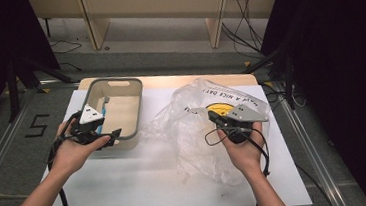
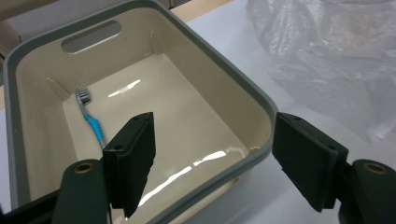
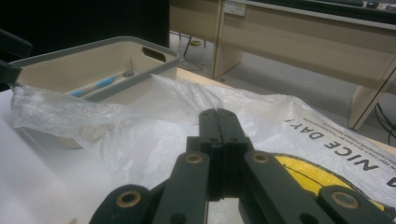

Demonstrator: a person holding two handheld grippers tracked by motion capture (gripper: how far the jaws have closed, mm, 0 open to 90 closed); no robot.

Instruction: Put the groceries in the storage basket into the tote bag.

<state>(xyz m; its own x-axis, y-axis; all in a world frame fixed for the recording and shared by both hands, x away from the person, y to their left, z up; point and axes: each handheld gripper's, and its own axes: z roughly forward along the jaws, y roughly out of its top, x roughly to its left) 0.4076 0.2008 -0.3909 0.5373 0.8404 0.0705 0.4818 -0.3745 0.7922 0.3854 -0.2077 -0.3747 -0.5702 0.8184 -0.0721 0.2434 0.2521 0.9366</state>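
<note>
High view: a white table (image 1: 143, 187) with a pale wooden strip along its far edge stands on a grey floor (image 1: 4, 148) marked with a black number. Beyond it are light wooden desks (image 1: 162, 4) with cables trailing beneath, and dark curtains hang on both sides. A beige bin (image 1: 128, 119) with a grey rim sits at the table's far left; a blue toothbrush (image 2: 90, 117) lies on its floor, near the far wall. The left gripper (image 2: 212, 161) hovers over the bin's near corner, jaws spread wide with nothing between them. To the right, a crumpled clear plastic bag (image 1: 193, 132) with printed lettering lies just beside the bin. The right gripper (image 3: 219, 122) is over the bag, jaws clenched together; whether they pinch the film I cannot tell.
</note>
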